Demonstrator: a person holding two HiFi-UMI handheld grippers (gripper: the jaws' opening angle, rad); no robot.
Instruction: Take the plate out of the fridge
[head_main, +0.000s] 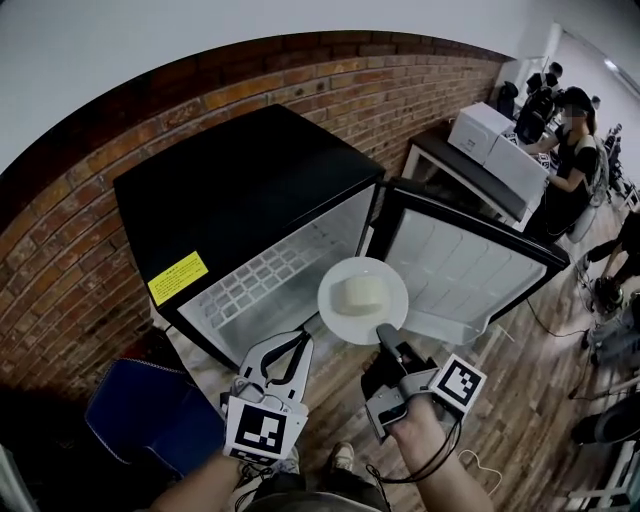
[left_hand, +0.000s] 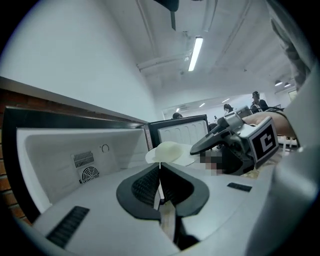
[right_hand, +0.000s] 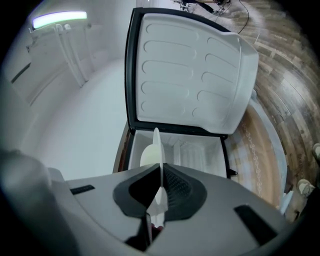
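Note:
A white plate (head_main: 392, 292) carrying a pale block (head_main: 358, 293) hangs in front of the open black fridge (head_main: 240, 190), outside its white interior (head_main: 280, 270). My right gripper (head_main: 383, 332) is shut on the plate's near rim. In the right gripper view the plate (right_hand: 156, 142) stands edge-on between my right gripper's (right_hand: 161, 172) jaws, with the block (right_hand: 146, 156) on its left. My left gripper (head_main: 300, 338) hovers just left of the plate, shut and empty. From the left gripper (left_hand: 160, 169) view, the plate (left_hand: 170, 150) and the right gripper (left_hand: 201, 146) show just ahead.
The fridge door (head_main: 460, 265) swings open to the right, close behind the plate. A brick wall (head_main: 90, 230) runs behind the fridge. A blue seat (head_main: 150, 410) sits low on the left. A table with white boxes (head_main: 495, 140) and people stand at far right.

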